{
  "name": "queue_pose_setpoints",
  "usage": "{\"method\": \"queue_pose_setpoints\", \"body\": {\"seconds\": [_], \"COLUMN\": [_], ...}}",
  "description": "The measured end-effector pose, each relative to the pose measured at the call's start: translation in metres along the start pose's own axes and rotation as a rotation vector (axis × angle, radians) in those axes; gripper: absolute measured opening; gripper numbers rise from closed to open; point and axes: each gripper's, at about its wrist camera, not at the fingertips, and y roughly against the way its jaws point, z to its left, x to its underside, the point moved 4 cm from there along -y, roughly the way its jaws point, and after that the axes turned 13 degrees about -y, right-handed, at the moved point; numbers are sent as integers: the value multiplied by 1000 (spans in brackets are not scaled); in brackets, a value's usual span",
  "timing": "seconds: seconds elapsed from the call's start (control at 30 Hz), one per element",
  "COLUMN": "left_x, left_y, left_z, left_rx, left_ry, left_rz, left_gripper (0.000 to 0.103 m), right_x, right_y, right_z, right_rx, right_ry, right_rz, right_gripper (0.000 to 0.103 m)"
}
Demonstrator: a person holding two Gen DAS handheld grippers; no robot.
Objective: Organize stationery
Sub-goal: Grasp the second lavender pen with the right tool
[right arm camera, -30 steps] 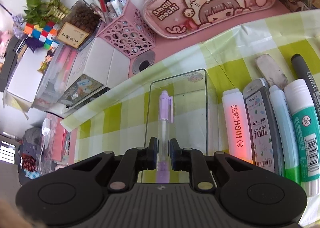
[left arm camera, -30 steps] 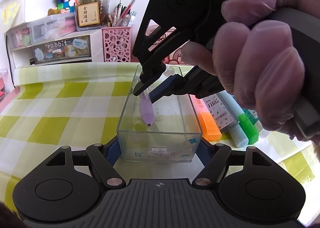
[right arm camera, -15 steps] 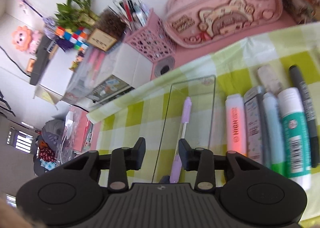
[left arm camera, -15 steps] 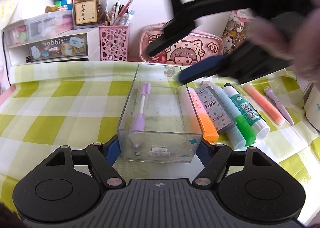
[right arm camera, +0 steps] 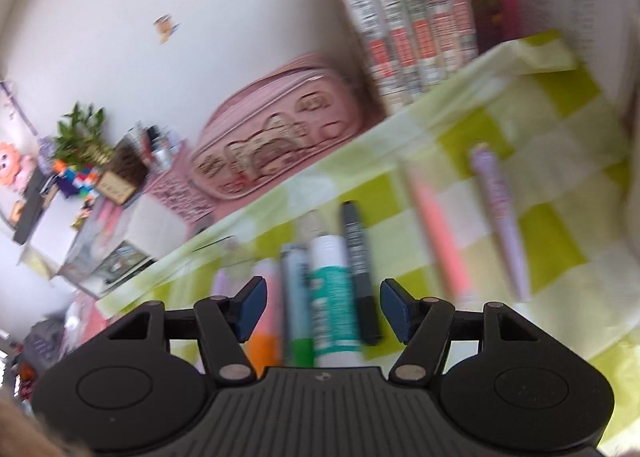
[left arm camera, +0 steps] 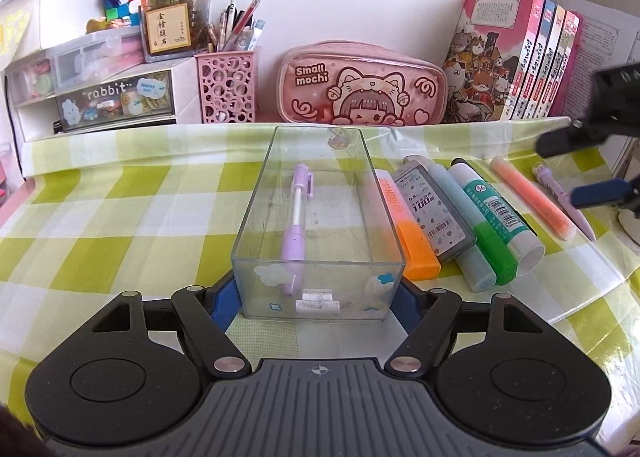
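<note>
Clear box (left arm camera: 320, 277): one purple pen (left arm camera: 297, 223) inside, gripped by left tool (left arm camera: 316, 303); right tool (right arm camera: 322, 309) opening, empty.

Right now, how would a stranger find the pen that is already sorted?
Find the clear plastic box on the green checked tablecloth, in front of the pink pencil case. The lilac pen lies alone inside it; every other marker lies outside, on its right.

That clear box (left arm camera: 316, 241) is looking like glossy see-through plastic, a bit scuffed inside. The checked tablecloth (left arm camera: 120, 217) is shining like wipe-clean vinyl. The pink pencil case (left arm camera: 362, 85) is gleaming, smooth and shiny. The gripper (left arm camera: 316, 297) is showing matt black plastic, with blue pads (left arm camera: 224, 303) looking rubbery.
</note>
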Motion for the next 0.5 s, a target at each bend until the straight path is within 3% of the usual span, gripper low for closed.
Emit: {"method": "queue_pose_setpoints", "body": {"seconds": [0.27,0.5], "left_x": [0,0], "left_y": [-1,-1], "left_z": [0,0], "left_rx": [-5,-3], "left_ry": [-10,-10], "left_rz": [3,3], "left_gripper": [73,73], "right_x": [-11,-11], "right_y": [16,8], "right_z": [-39,-41], "right_rx": [67,157], "right_ry": [-4,103], "right_rz": [-117,-185], "right_gripper": [68,68]}}
